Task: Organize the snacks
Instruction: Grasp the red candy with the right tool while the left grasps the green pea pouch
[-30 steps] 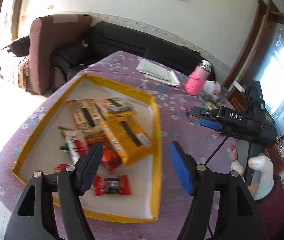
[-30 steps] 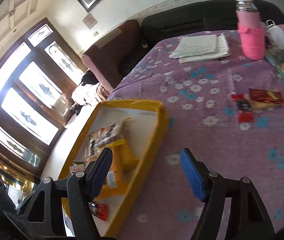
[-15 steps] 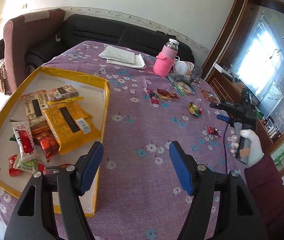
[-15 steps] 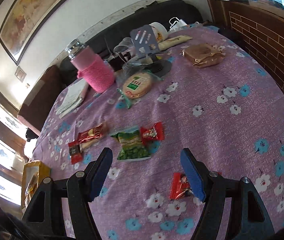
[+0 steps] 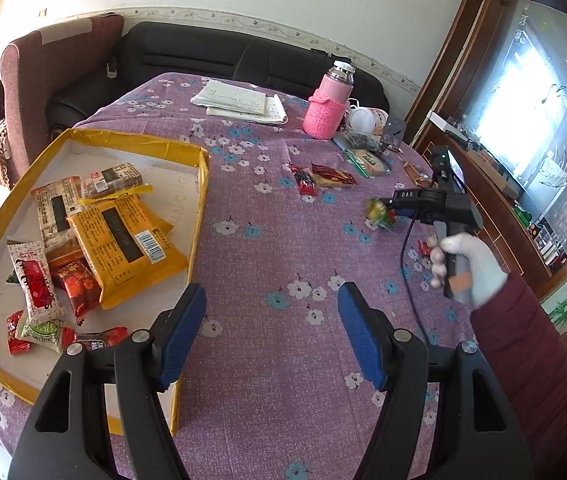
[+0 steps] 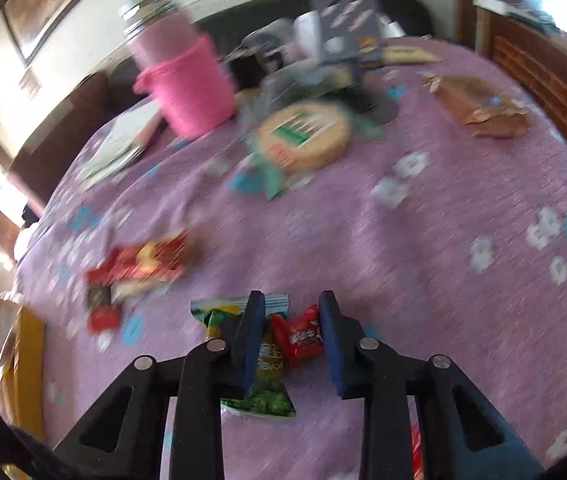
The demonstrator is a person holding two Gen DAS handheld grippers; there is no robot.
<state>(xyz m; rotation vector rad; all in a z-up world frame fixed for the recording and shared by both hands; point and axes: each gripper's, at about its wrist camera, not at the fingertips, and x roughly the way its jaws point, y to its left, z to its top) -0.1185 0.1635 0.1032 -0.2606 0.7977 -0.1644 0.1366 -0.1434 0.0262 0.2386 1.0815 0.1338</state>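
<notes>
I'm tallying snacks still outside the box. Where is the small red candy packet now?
In the right wrist view, the small red candy packet lies on the purple tablecloth between the right gripper fingers, beside the green snack bag.

One yellow tray (image 5: 202, 184) holding about ten snack packets (image 5: 123, 240); one pink flask (image 5: 329, 106); one paper stack (image 5: 239, 102); two grippers.

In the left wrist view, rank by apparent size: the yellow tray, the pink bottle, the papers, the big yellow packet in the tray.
Largest to smallest:
1. yellow tray
2. big yellow packet
3. papers and pink bottle: about alike, so unranked.
The tray and packet sit nearer the camera, which inflates them.
</notes>
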